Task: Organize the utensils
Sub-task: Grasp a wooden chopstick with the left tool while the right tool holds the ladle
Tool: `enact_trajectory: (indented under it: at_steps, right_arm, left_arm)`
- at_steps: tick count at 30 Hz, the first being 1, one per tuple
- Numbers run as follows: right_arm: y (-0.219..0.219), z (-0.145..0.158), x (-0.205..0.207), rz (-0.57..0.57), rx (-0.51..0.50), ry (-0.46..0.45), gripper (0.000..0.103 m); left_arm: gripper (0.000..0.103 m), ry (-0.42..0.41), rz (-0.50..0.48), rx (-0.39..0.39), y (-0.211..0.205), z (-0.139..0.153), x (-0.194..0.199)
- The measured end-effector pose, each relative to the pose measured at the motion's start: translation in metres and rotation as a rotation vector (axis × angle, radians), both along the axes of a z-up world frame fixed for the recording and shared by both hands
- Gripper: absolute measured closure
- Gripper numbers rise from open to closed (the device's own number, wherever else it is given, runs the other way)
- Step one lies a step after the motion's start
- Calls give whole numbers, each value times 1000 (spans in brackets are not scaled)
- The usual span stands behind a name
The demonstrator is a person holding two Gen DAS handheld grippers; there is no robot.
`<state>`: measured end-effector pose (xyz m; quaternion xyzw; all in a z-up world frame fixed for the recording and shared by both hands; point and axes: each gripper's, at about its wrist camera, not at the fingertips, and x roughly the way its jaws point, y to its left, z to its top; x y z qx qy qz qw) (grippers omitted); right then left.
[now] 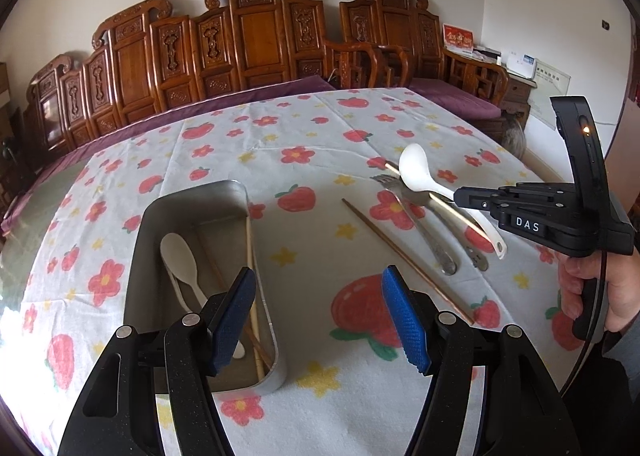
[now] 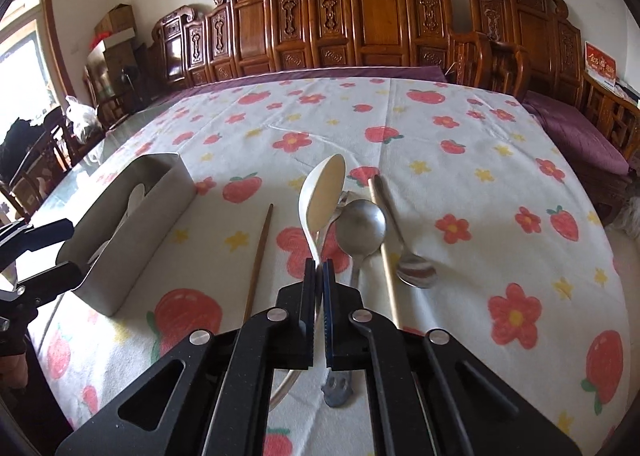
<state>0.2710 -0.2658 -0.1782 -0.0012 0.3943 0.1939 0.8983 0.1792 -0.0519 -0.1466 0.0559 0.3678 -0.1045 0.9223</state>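
Observation:
My right gripper (image 2: 319, 268) is shut on the handle of a white spoon (image 2: 322, 196). Its bowl points away from me over the pile of utensils. In the left wrist view the same white spoon (image 1: 418, 172) sticks out of the right gripper (image 1: 464, 200), above a fork (image 1: 386, 180). My left gripper (image 1: 319, 272) is open and holds nothing. It hovers by the near end of a metal tray (image 1: 200, 196). In the tray lie a white spoon (image 1: 180, 256) and chopsticks (image 1: 251, 256).
On the flowered tablecloth lie a large metal spoon (image 2: 362, 228), a smaller metal spoon (image 2: 416, 272), a pale chopstick (image 2: 386, 252) and a brown chopstick (image 2: 260, 252). Carved wooden chairs (image 2: 376, 16) line the far side of the table.

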Motion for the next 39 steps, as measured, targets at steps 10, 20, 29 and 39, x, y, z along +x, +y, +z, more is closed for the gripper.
enact_trajectory:
  at_steps: [10, 20, 29, 39]
  right_arm:
    - [-29, -1, 6, -73, 16, 2, 99]
    - [-39, 3, 12, -84, 54, -6, 99]
    - [-35, 5, 13, -68, 70, -10, 99]
    - [-28, 5, 12, -53, 63, -7, 99]
  left_arm:
    - [40, 68, -27, 43, -39, -18, 6]
    - [50, 176, -22, -5, -78, -49, 49]
    - [70, 259, -3, 24, -94, -76, 69]
    - [96, 260, 5, 60, -76, -75, 63]
